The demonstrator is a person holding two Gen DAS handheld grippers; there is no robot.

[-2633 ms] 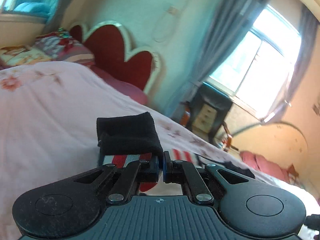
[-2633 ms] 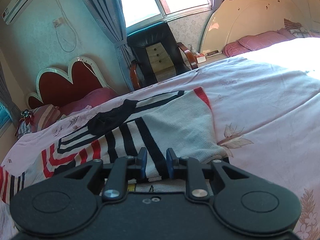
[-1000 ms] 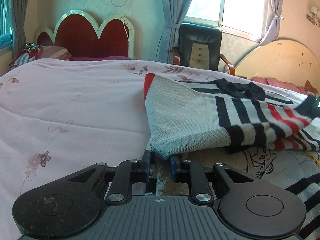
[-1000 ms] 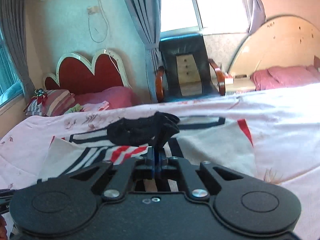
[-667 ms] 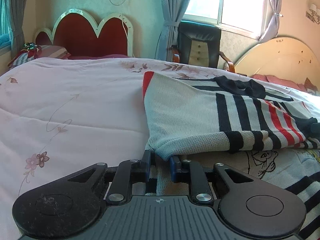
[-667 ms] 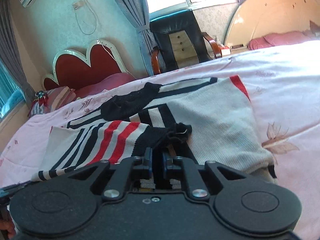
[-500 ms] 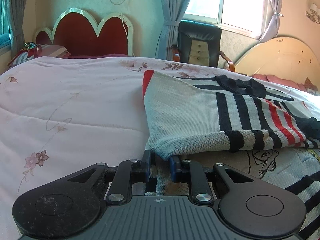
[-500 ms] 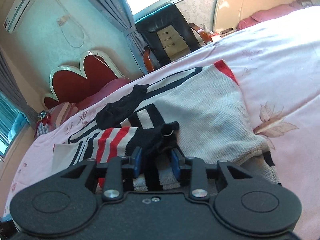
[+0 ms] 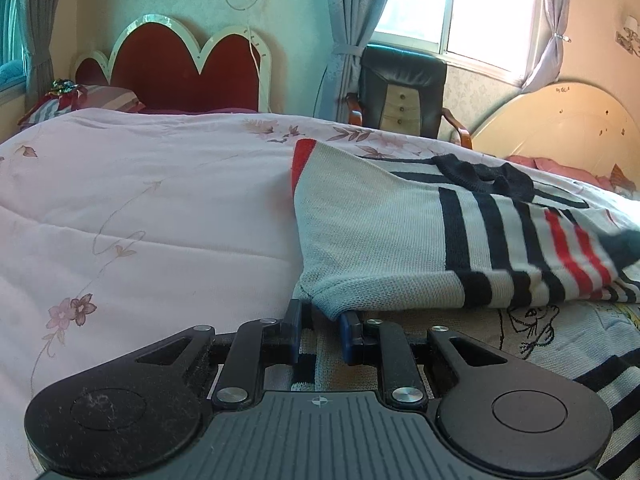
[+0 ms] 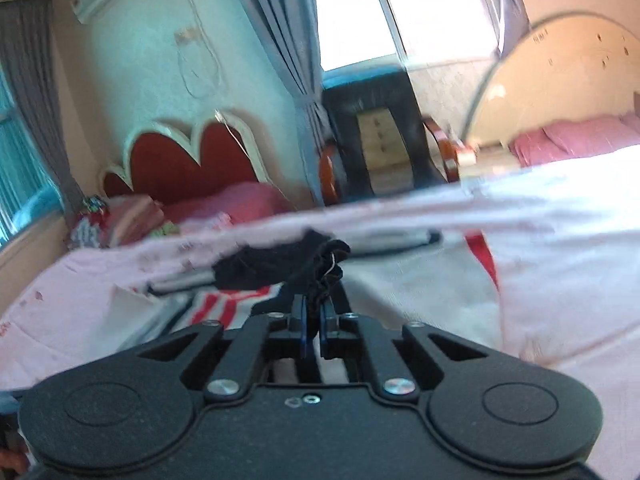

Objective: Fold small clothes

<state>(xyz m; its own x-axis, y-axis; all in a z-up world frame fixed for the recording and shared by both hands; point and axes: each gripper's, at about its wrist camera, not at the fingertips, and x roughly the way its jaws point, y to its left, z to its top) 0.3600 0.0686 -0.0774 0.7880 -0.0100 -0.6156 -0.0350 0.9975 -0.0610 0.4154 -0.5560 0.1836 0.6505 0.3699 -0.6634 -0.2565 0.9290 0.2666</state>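
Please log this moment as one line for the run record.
stage: sleeve fold | left gripper: open, at sweater fold | right gripper: shut on black cuff | surface: pink bedspread

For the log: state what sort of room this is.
A bedroom, most likely: a bed under a pink floral quilt, a red scalloped headboard, a second bed's headboard by the curtained window.
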